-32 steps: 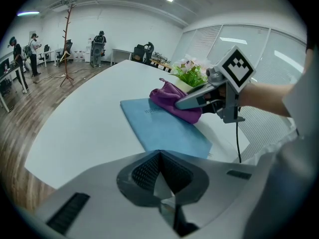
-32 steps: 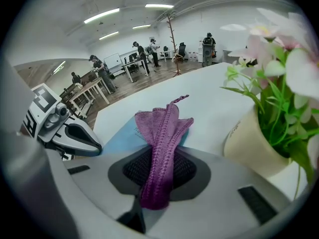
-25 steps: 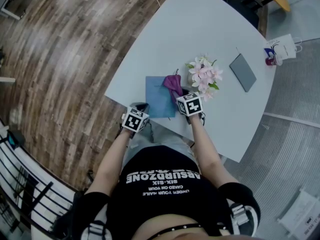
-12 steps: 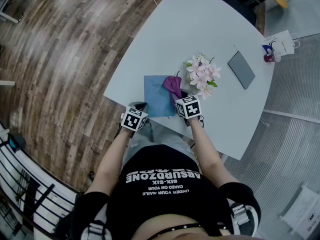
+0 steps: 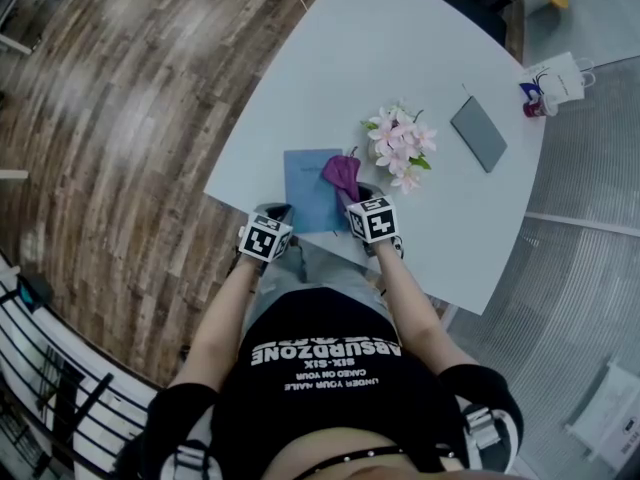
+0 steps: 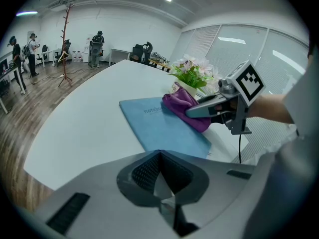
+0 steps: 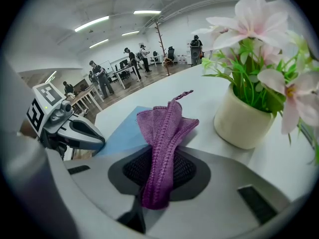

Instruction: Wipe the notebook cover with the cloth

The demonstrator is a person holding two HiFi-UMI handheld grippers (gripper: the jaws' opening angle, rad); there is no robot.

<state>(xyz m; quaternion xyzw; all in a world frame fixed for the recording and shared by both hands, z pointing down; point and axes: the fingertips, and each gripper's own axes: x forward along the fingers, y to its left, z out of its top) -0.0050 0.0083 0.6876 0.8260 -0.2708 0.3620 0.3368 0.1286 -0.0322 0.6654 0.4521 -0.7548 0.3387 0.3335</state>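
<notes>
A blue notebook (image 5: 308,188) lies flat near the front edge of the white table (image 5: 400,48). A purple cloth (image 5: 342,173) rests on its right side, and my right gripper (image 5: 360,196) is shut on it. In the right gripper view the cloth (image 7: 167,133) runs out from between the jaws of my right gripper (image 7: 155,185) onto the notebook (image 7: 124,131). My left gripper (image 5: 278,216) hovers at the table's front edge, just left of the notebook's near corner. In the left gripper view my left gripper (image 6: 160,180) has its jaws together with nothing between them, short of the notebook (image 6: 159,126).
A pot of pink flowers (image 5: 398,146) stands just right of the cloth, close to my right gripper. Farther right lies a dark grey tablet (image 5: 478,133). A white bag (image 5: 555,76) sits on the floor past the table. Wooden floor lies to the left.
My right gripper has drawn the cloth a little toward me along the notebook's right side. The left gripper has stayed by the near corner.
</notes>
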